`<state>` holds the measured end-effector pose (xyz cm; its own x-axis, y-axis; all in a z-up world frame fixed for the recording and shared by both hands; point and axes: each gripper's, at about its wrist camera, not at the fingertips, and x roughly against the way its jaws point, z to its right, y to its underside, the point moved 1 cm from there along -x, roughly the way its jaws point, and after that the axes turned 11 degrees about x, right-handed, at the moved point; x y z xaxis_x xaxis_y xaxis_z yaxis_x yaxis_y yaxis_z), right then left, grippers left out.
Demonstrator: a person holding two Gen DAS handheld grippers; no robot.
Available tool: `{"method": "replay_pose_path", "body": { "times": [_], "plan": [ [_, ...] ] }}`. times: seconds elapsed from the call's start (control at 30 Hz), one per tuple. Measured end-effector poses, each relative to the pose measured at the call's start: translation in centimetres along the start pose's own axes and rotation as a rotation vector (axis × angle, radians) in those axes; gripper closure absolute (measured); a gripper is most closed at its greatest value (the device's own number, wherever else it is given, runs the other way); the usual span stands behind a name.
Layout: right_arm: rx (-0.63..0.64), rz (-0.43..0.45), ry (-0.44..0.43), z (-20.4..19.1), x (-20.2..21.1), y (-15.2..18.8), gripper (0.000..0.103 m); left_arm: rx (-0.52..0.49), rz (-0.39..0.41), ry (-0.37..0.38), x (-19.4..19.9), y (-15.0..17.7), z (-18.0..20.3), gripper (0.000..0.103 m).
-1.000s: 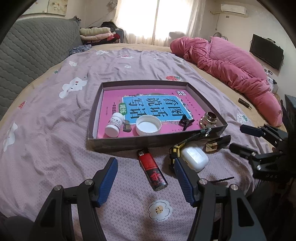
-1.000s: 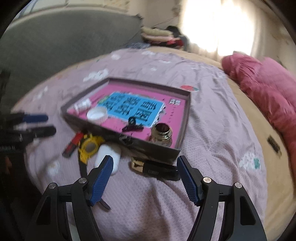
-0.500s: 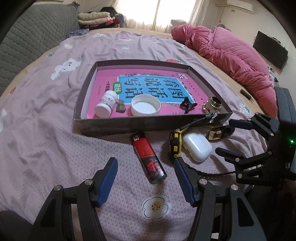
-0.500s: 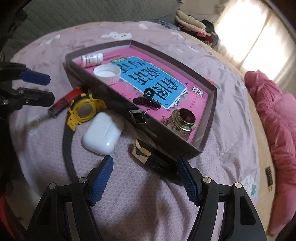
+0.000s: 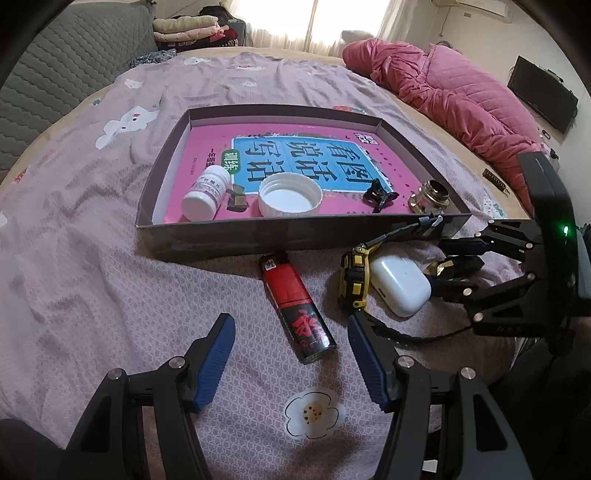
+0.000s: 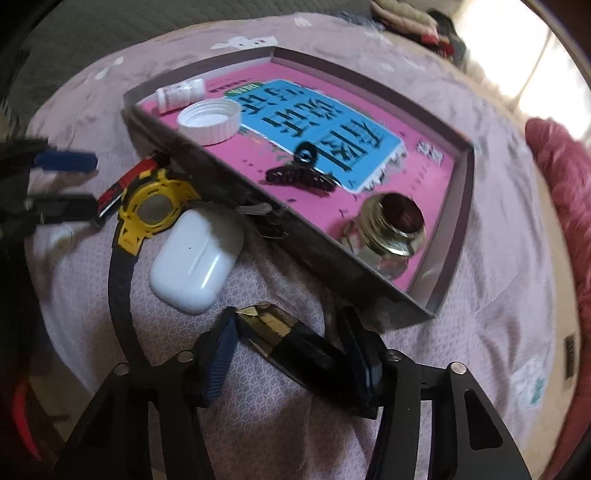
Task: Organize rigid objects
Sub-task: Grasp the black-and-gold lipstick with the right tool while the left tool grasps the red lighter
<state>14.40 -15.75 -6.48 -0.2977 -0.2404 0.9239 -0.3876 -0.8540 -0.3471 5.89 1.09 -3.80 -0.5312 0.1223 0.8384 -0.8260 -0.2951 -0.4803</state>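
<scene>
A red and black lighter (image 5: 295,306) lies on the mauve bedsheet, just ahead of my left gripper (image 5: 290,328), which hangs open over its near end. Right of the lighter are a yellow and black watch (image 5: 354,277) and a white earbud case (image 5: 399,286). My right gripper (image 6: 288,325) straddles a black and gold bar (image 6: 295,343) lying slantwise between its blue pads (image 6: 221,350); its jaws are closing. Behind stands the shallow box (image 5: 295,236) holding a white bottle (image 5: 207,194), white lid (image 5: 290,194), black hair claw (image 5: 378,194) and brass fitting (image 5: 430,195).
A pink quilt (image 5: 443,85) is heaped at the back right of the bed. A grey padded headboard (image 5: 55,74) runs along the left, with folded clothes (image 5: 192,29) behind it. A small dark item (image 5: 496,181) lies near the bed's right edge.
My right gripper has come down and tipped steeply over the black and gold bar, and its jaws have narrowed. The left gripper has sunk a little toward the lighter, still open.
</scene>
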Motion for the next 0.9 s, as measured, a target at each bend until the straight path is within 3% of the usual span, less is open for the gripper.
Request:
{"method": "replay_pose_path", "body": {
  "times": [0.33,0.63,0.8,0.9],
  "plan": [
    [-0.175,-0.062,-0.159,1.5,0.7,1.7,0.051,-0.017,-0.024,-0.014,-1.1,0.2,0.5,0.040],
    [-0.115,-0.078,-0.155,1.1,1.4,2.5,0.051,-0.020,-0.025,-0.020,-1.3,0.3,0.5,0.040],
    [-0.258,-0.034,-0.165,1.4,2.0,3.4,0.070,-0.008,-0.024,-0.029,-1.6,0.0,0.5,0.040],
    [-0.323,-0.004,-0.188,1.0,2.0,4.0,0.072,0.005,-0.026,-0.055,-2.2,-0.2,0.5,0.040]
  ]
}}
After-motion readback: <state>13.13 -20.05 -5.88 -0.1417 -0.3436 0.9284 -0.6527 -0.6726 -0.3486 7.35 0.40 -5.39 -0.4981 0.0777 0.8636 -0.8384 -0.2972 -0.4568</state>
